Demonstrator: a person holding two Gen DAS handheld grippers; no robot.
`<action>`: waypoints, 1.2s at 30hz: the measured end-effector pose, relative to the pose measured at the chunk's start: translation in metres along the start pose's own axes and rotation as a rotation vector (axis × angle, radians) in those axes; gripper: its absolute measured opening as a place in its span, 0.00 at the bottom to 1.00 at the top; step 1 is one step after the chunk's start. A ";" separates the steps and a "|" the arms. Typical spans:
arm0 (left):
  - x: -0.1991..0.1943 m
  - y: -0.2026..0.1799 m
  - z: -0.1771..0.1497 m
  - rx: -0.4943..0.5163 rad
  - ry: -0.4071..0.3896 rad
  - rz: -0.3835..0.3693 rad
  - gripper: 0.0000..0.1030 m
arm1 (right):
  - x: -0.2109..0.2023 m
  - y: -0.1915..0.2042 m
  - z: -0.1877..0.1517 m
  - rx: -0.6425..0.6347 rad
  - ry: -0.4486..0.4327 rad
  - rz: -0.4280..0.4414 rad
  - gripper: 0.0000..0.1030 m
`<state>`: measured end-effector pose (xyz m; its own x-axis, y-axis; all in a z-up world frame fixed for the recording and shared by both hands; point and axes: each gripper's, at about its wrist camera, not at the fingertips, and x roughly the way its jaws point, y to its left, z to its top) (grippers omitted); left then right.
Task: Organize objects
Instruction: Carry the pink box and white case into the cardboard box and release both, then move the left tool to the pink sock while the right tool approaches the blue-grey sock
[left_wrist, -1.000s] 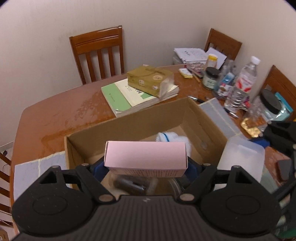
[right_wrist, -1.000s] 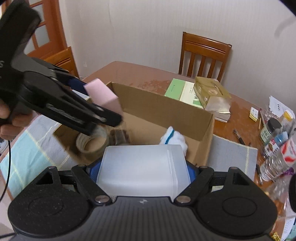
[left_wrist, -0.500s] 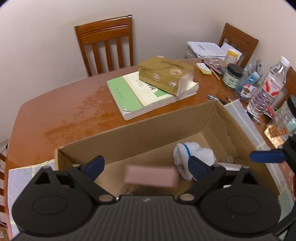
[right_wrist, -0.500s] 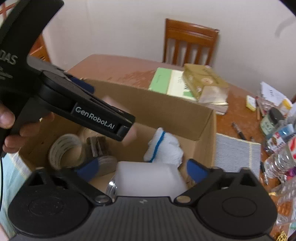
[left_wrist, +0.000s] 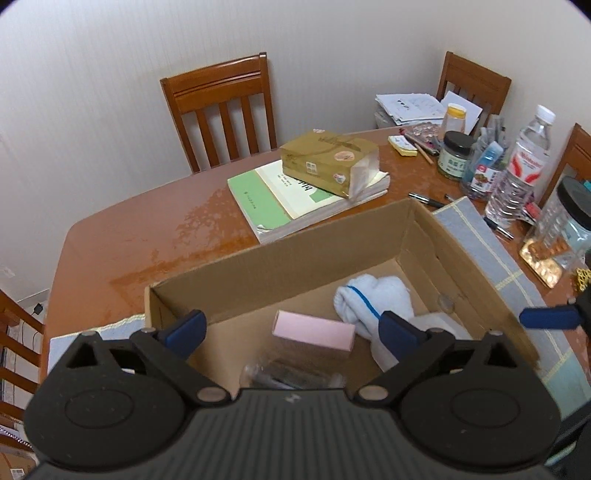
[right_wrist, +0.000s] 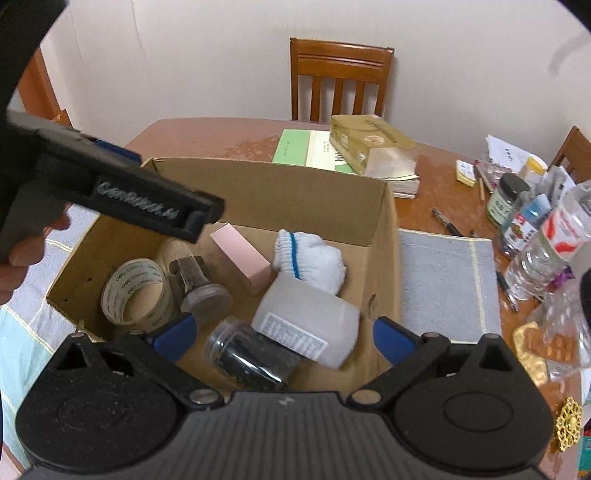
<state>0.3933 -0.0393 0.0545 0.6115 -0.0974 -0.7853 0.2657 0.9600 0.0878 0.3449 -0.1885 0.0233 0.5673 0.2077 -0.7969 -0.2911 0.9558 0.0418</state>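
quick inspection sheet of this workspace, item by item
surface: wooden table, placemat beside the box
job's things: cardboard box holding pink box, white gloves, tape roll, white bottle, dark jar
clutter: books under tissue pack; bottles and jars at the far right
grippers: left gripper open, empty; right gripper open, empty
cables: nothing seen on the table
surroundings: chair, plain wall
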 end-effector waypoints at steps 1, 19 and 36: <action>-0.006 -0.002 -0.002 0.000 -0.005 0.000 0.96 | -0.005 -0.001 -0.003 -0.001 -0.005 -0.003 1.00; -0.075 -0.023 -0.101 -0.277 -0.033 0.065 0.98 | -0.039 -0.038 -0.080 0.029 -0.033 -0.071 1.00; -0.056 -0.034 -0.164 -0.548 0.017 0.193 0.98 | 0.015 -0.037 -0.128 -0.037 0.017 -0.060 1.00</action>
<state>0.2275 -0.0234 -0.0054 0.5971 0.0924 -0.7968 -0.2765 0.9562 -0.0963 0.2656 -0.2475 -0.0675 0.5714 0.1463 -0.8075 -0.2854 0.9580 -0.0285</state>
